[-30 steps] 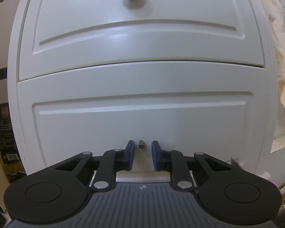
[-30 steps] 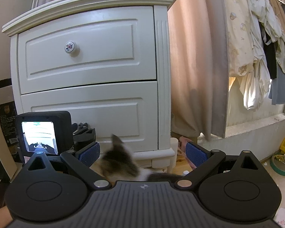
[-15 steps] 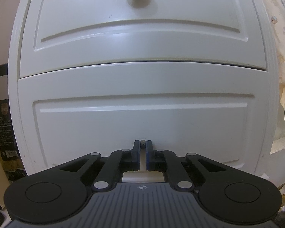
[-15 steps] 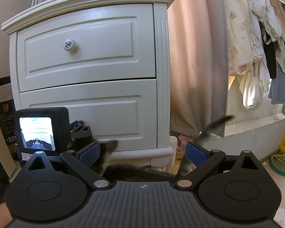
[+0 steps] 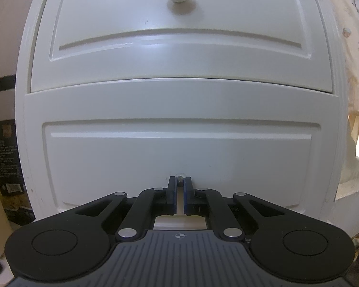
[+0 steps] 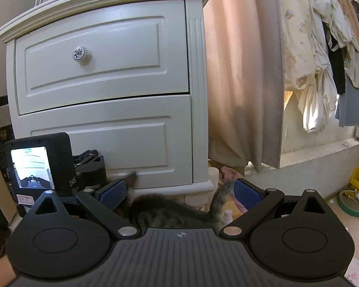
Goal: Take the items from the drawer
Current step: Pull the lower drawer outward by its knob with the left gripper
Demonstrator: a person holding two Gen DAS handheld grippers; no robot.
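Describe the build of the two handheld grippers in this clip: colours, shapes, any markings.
Both match. The left gripper and right gripper have a grey ribbed base plate with a small crosshair mark, flanked by two round black housings with circular insets. Black linkage arms with silver pivot pins carry fingers with blue textured pads. The right view also shows the left unit's rear screen. No cables or sleeves visible.

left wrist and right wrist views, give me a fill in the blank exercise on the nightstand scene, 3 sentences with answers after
1. The left gripper is shut on the small metal stud of the ____ drawer.
2. The upper drawer has a round knob painted with a ____ pattern.
3. Between the open fingers of the right gripper stands a striped ____, close to the nightstand base.

Missing words: lower; floral; cat
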